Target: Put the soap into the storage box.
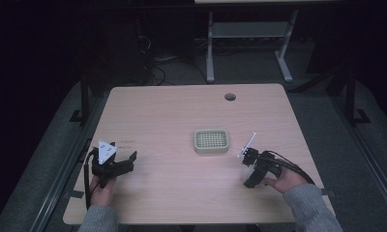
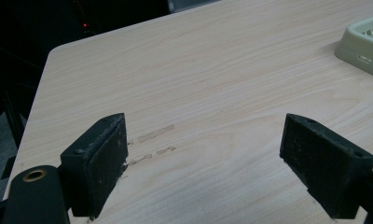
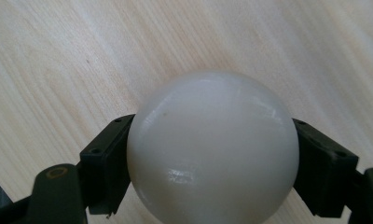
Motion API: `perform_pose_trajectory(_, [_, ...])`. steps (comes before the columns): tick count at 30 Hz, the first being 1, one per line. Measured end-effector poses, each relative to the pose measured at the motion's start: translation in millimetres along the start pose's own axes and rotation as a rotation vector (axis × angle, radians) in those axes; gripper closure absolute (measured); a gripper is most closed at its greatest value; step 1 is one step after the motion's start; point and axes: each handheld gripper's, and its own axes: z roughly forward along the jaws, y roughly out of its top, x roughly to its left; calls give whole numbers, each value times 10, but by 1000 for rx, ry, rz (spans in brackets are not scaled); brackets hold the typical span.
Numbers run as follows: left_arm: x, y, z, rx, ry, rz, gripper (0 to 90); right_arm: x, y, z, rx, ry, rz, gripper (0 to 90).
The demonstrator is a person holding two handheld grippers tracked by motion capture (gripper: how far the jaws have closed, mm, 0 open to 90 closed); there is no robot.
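Observation:
A smooth white ball (image 3: pixel 212 149) sits between the two black jaws of my right gripper (image 3: pixel 212 135), which is shut on it just above the wooden table. From above, that right gripper (image 1: pixel 247 174) is at the table's front right, tipped downward, with the ball (image 1: pixel 245 170) a pale spot under it. My left gripper (image 1: pixel 130 162) rests at the front left. It is open, and the left gripper (image 2: pixel 205 126) has bare wood between its jaws. A pale green slotted tray (image 1: pixel 211 149) lies at the table's middle, between the two grippers; its corner (image 2: pixel 362 46) appears at the upper right.
The light wooden table (image 1: pixel 182 116) has a round cable hole (image 1: pixel 230 96) near its far edge. Faint smudges (image 2: pixel 152 135) mark the wood ahead of the left jaw. Beyond the table stand another desk's grey legs (image 1: pixel 210 48) and some cables (image 1: pixel 153 63) on a dark floor.

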Motion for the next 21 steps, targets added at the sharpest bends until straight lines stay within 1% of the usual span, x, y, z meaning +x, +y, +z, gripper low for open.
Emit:
perform_pose_trajectory(9, [1, 0, 1, 1, 0, -1, 148, -51, 55, -68, -1, -4, 8, 220])
perform_pose_trajectory(13, [1, 1, -4, -1, 1, 0, 148, -76, 112, -110, -7, -5, 6, 220])
perform_pose_trajectory(15, [4, -3, -2, 1, 1, -5, 148, -93, 142, -133, -12, 2, 8, 219])
perform_pose_trajectory(17, [5, -3, -1, -1, 1, -7, 149, -101, 168, -150, -13, -4, 7, 220])
perform_pose_trajectory(18, [6, -4, -1, -1, 1, -7, 148, -106, 183, -160, -16, 3, 10, 220])
perform_pose_trajectory(21, [7, -6, 2, 0, 0, -8, 148, -118, 214, -177, -16, 3, 8, 220])
